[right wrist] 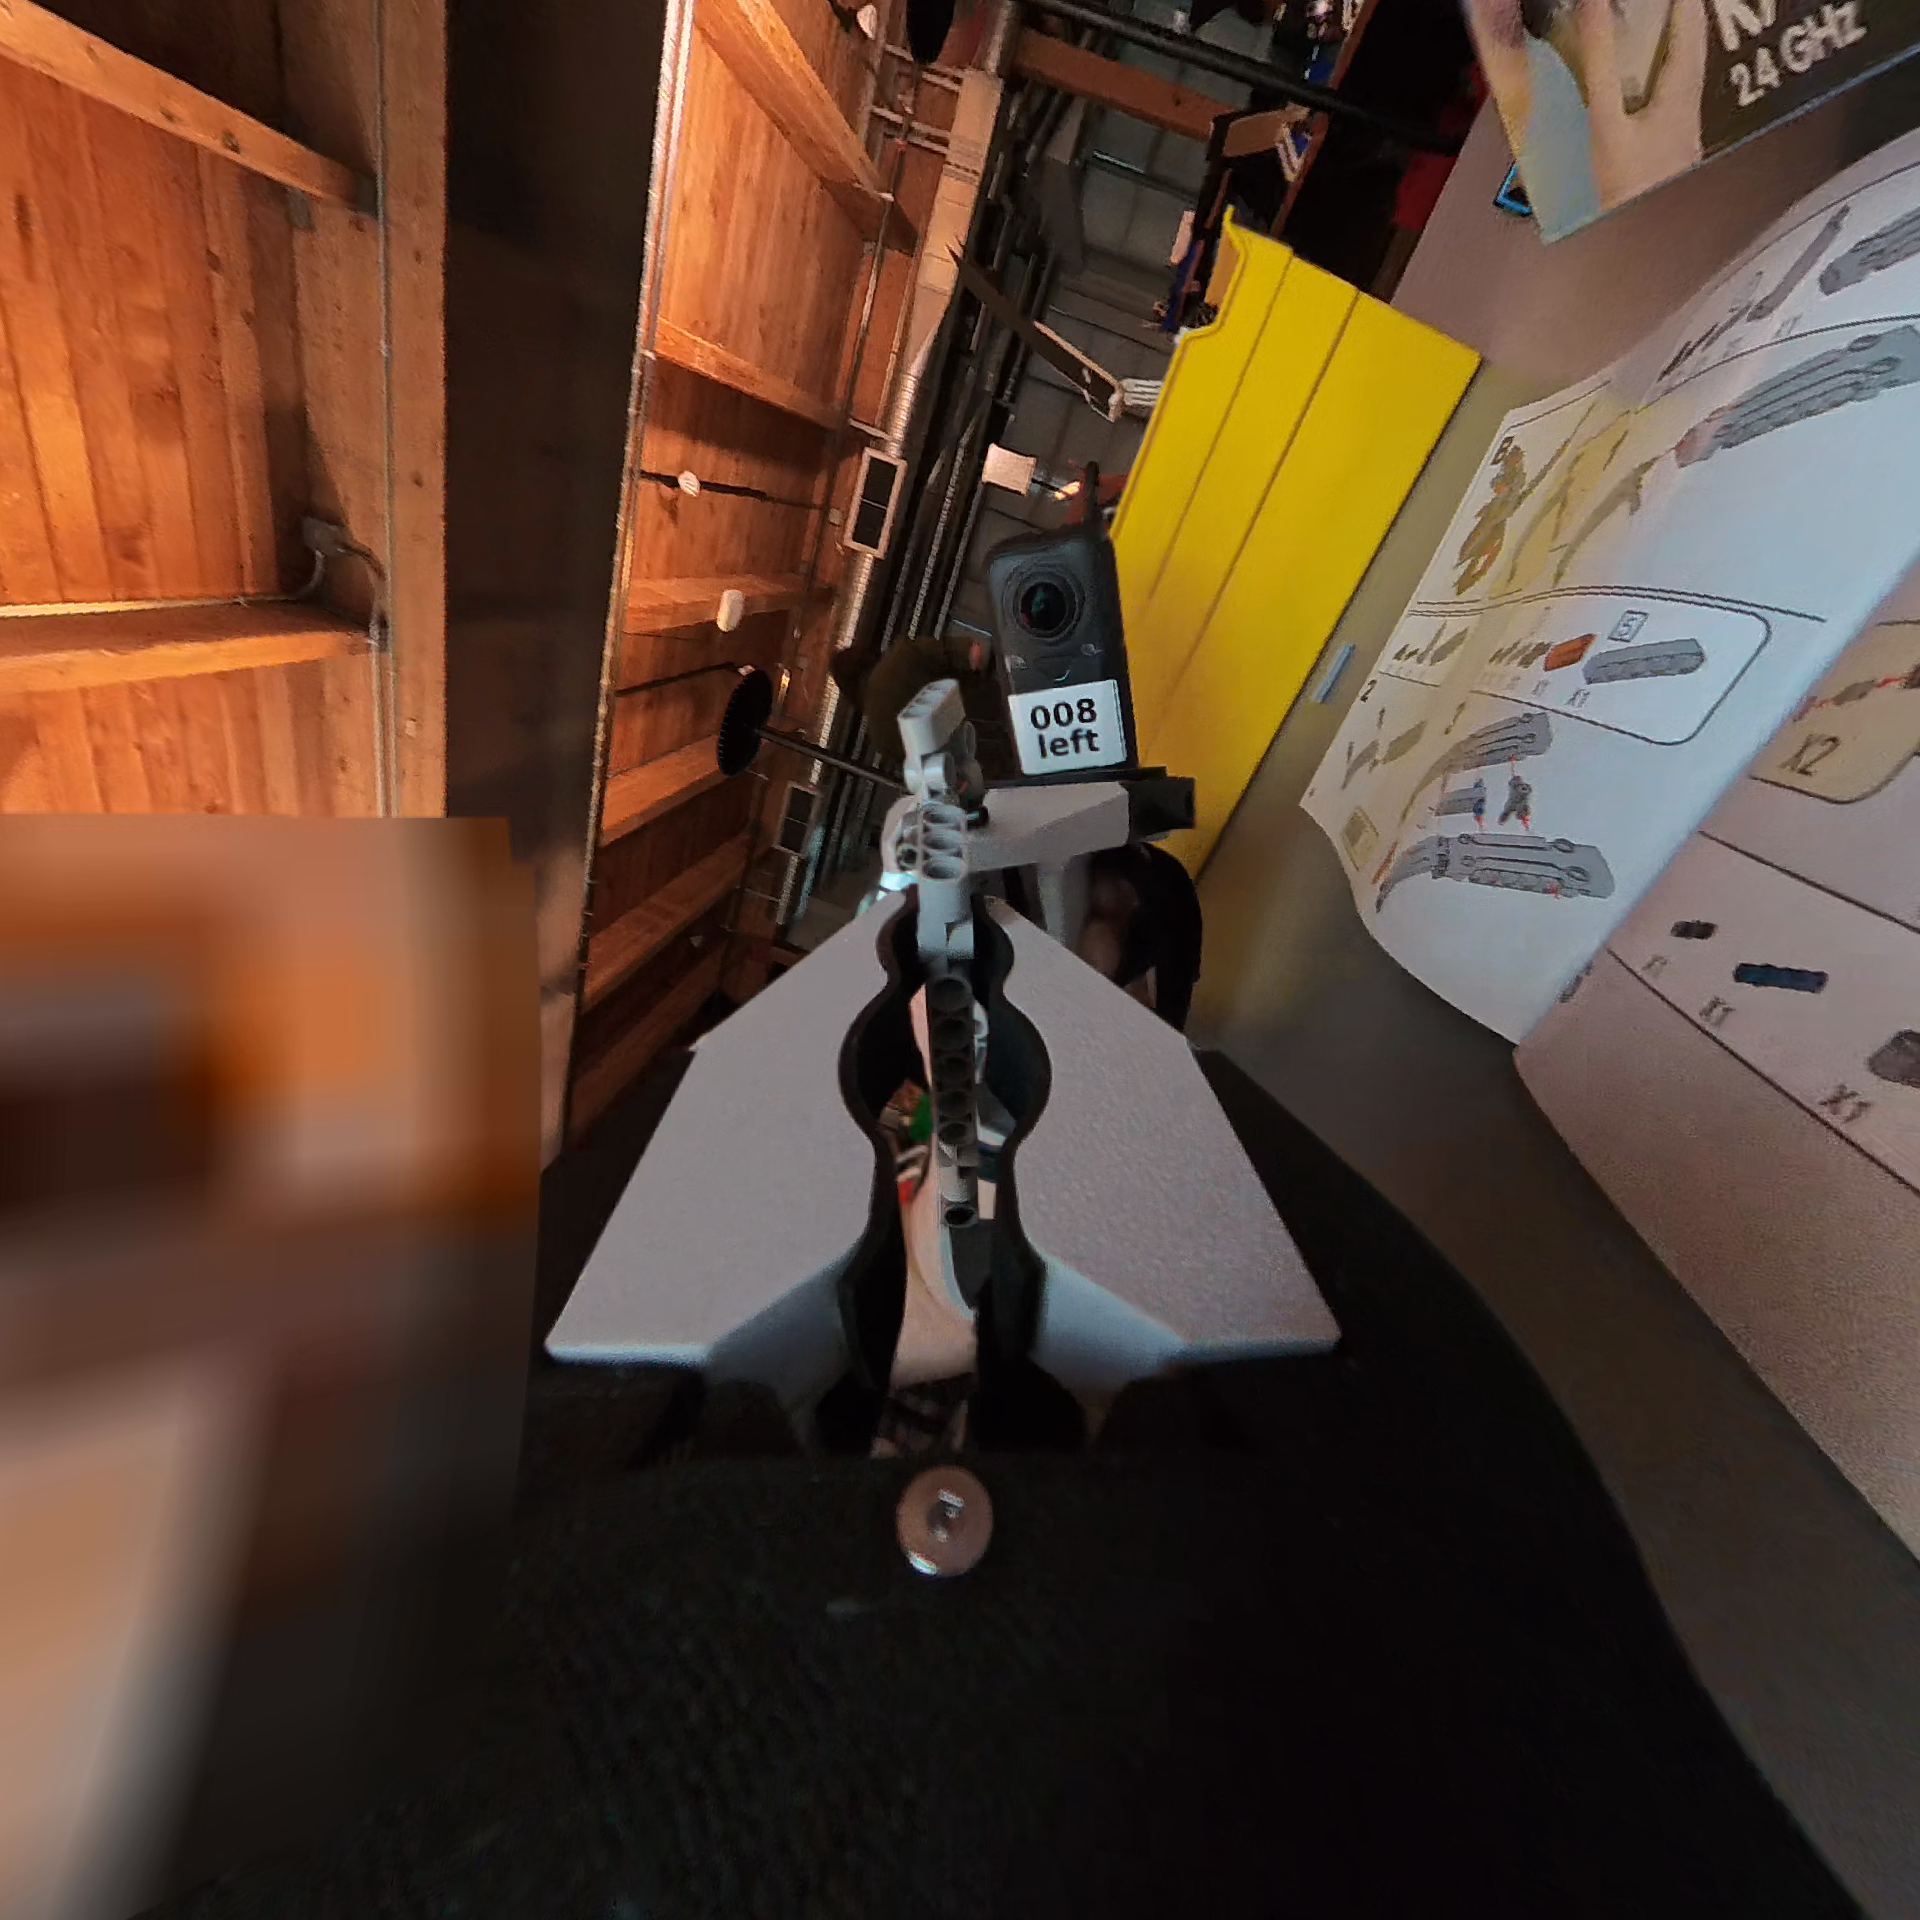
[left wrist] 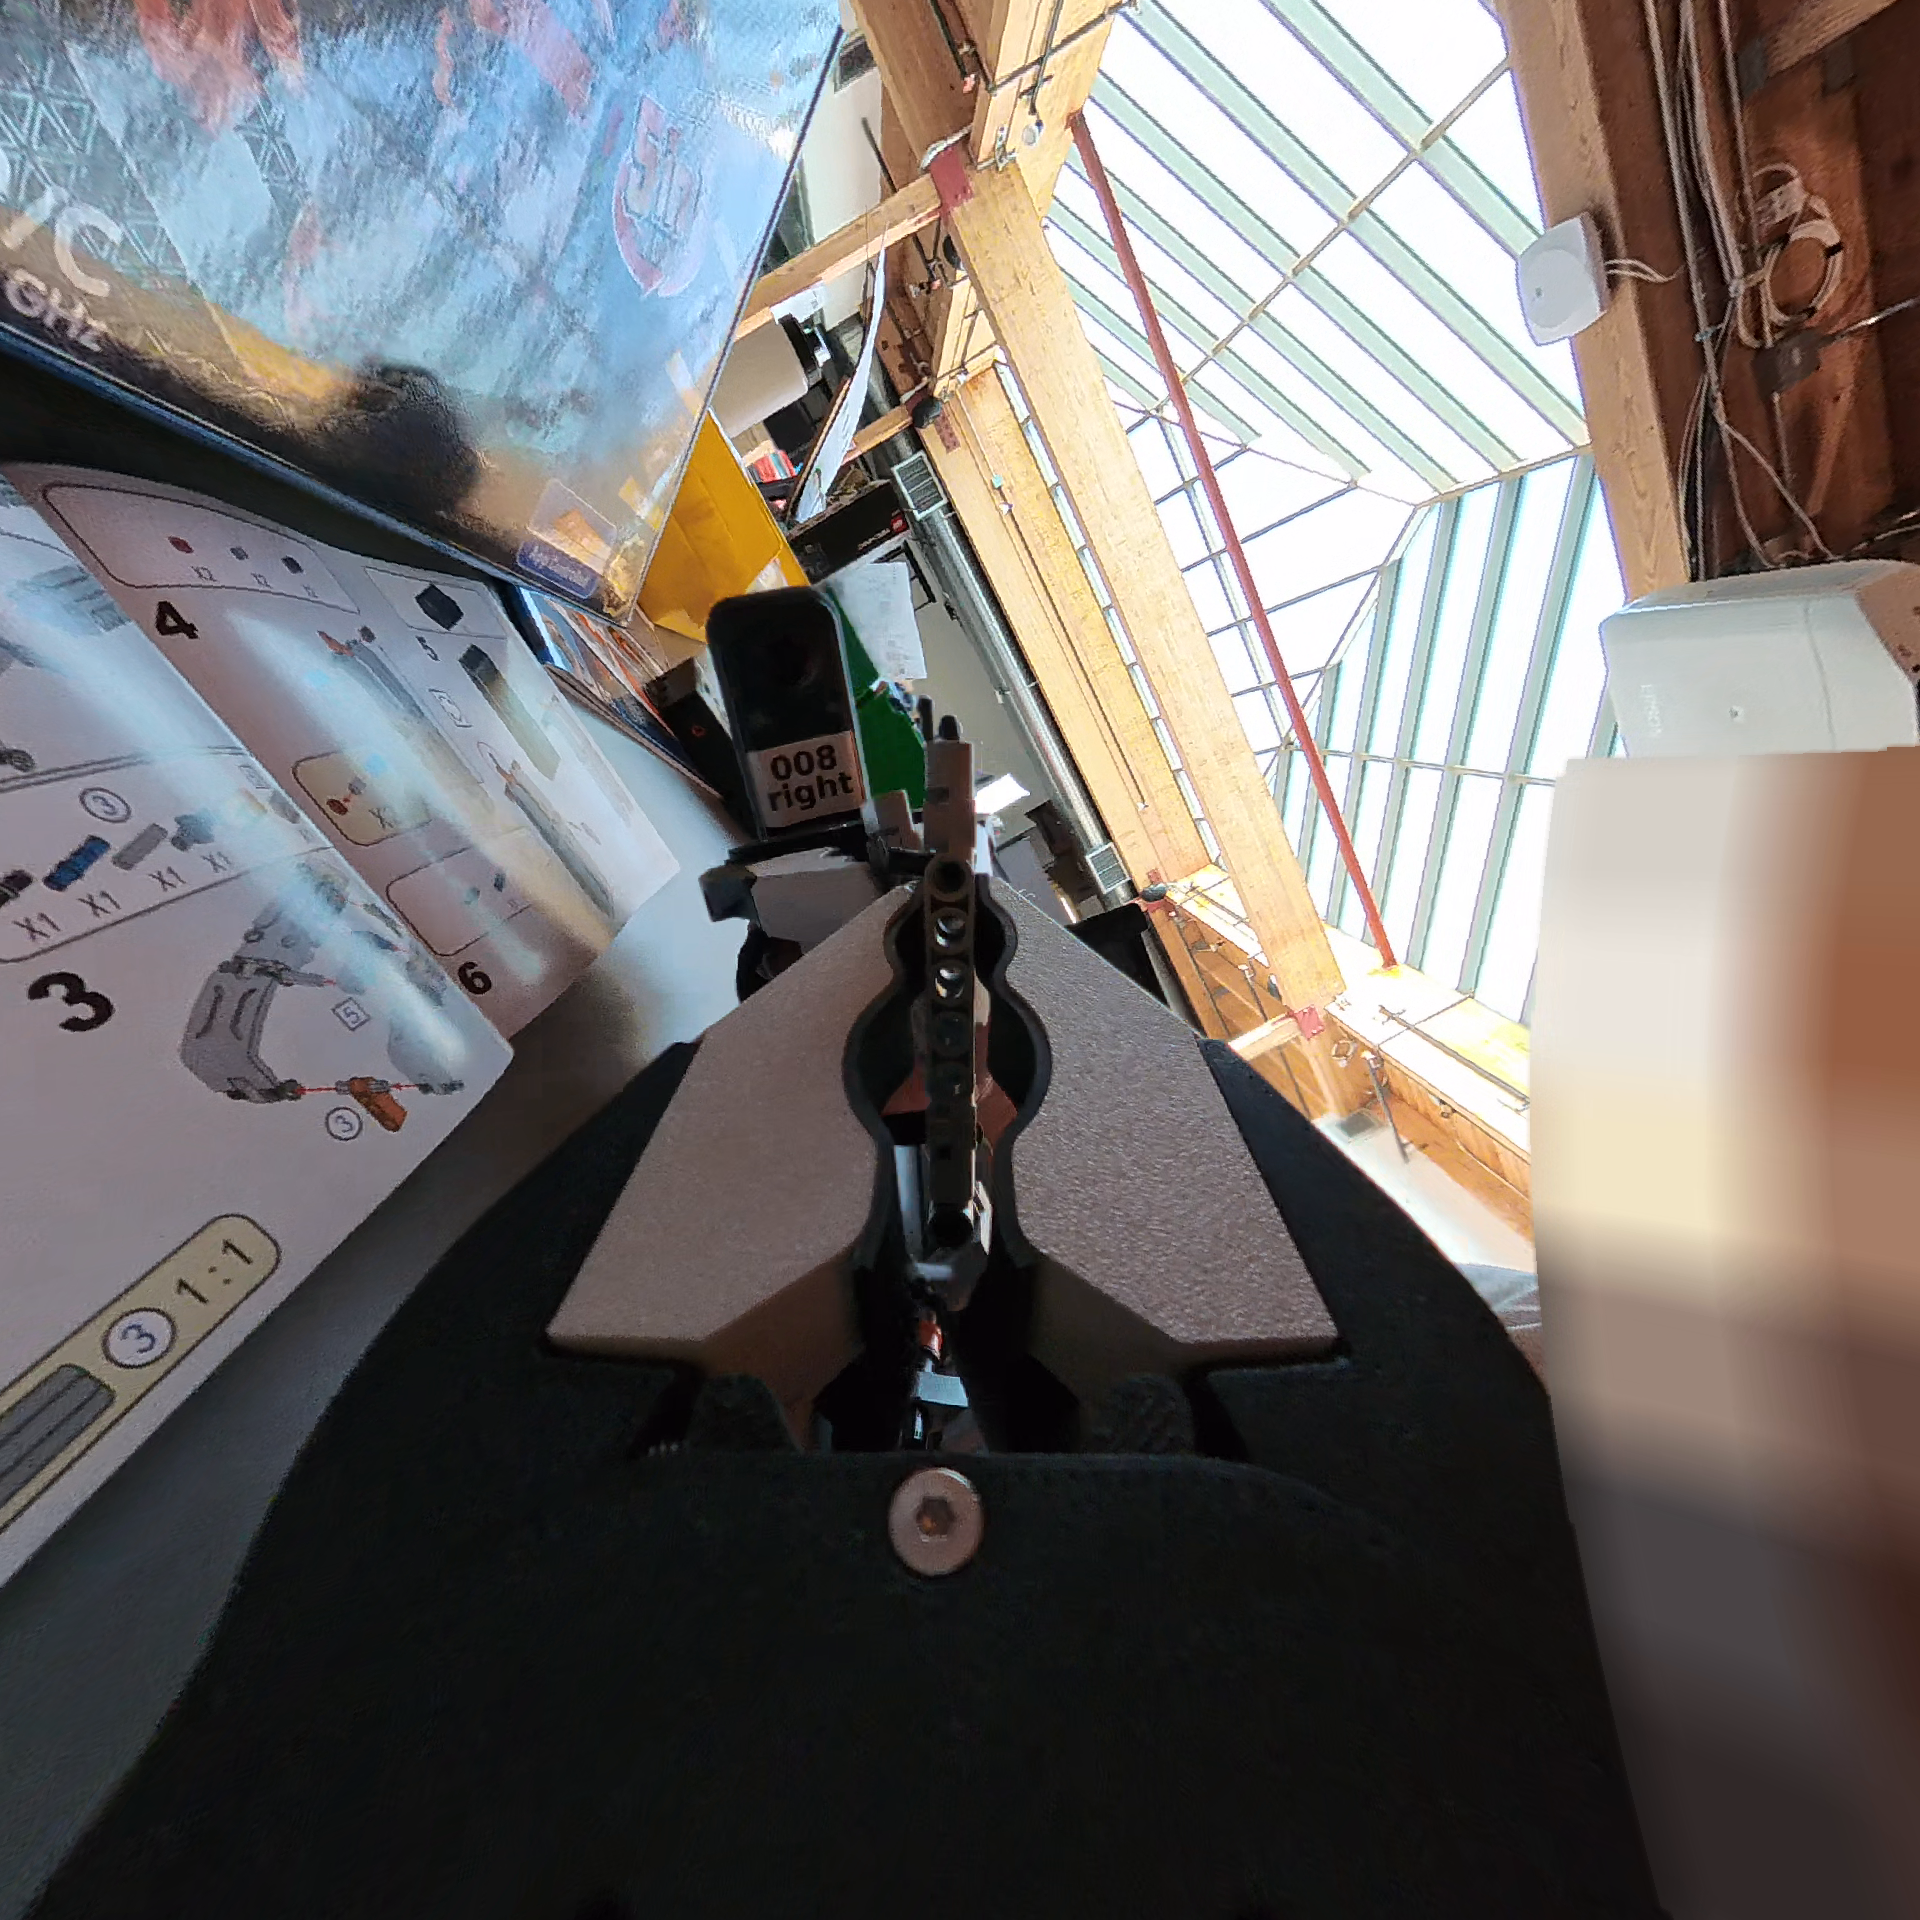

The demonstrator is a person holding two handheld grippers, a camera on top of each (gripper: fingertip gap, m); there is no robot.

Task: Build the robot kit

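In the left wrist view my left gripper (left wrist: 951,914) is shut on a dark toy-brick beam with holes (left wrist: 951,1039); the beam stands on edge between the fingers and juts past the tips. The right gripper (left wrist: 800,883) faces it close ahead. In the right wrist view my right gripper (right wrist: 945,925) is shut on a grey holed beam (right wrist: 951,1060). Light grey connectors (right wrist: 930,821) and a black gear on an axle (right wrist: 743,722) stick out beyond it. The left gripper (right wrist: 1049,831) sits just past them. I cannot tell whether both beams belong to one assembly.
An open instruction booklet (left wrist: 208,883) lies on the grey table (left wrist: 623,997), also in the right wrist view (right wrist: 1662,727). A printed toy box (left wrist: 364,208) stands behind it. A yellow panel (right wrist: 1299,468), wooden beams (left wrist: 1091,520) and a skylight lie beyond. Left and right tips are no more than a few centimetres apart. The yellow panel (right wrist: 1299,468) is about 25 cm from both grippers' fingertips.
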